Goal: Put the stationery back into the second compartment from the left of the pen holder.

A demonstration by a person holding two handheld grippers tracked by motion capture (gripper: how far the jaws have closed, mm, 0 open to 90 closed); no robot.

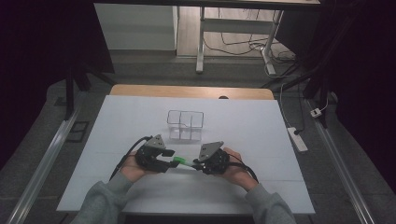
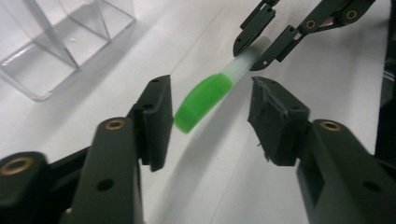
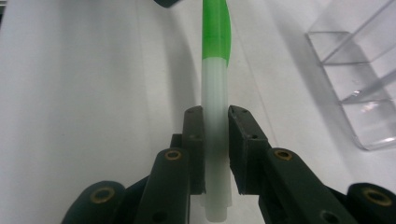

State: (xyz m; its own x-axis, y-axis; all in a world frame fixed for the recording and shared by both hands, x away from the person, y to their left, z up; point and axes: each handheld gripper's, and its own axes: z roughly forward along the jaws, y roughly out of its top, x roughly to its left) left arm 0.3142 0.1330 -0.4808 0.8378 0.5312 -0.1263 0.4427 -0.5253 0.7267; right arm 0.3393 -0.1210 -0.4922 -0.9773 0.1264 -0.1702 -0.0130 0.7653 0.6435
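Note:
A pen with a translucent white barrel (image 3: 215, 88) and a green cap (image 2: 203, 100) hangs level just above the white tabletop (image 1: 116, 126). My right gripper (image 3: 215, 122) is shut on the barrel, its pads pressing both sides. In the high view the pen (image 1: 183, 162) bridges the gap between my left gripper (image 1: 171, 160) and my right gripper (image 1: 196, 164) near the table's front. My left gripper (image 2: 210, 116) is open; the green cap lies between its jaws with a gap on each side. The right gripper (image 2: 258, 45) holds the barrel beyond it.
A clear plastic box with compartments (image 1: 185, 125) stands mid-table, just beyond both grippers; it appears too in the left gripper view (image 2: 60, 42) and the right gripper view (image 3: 359, 79). Cables and desk legs (image 1: 201, 46) lie past the table's far edge.

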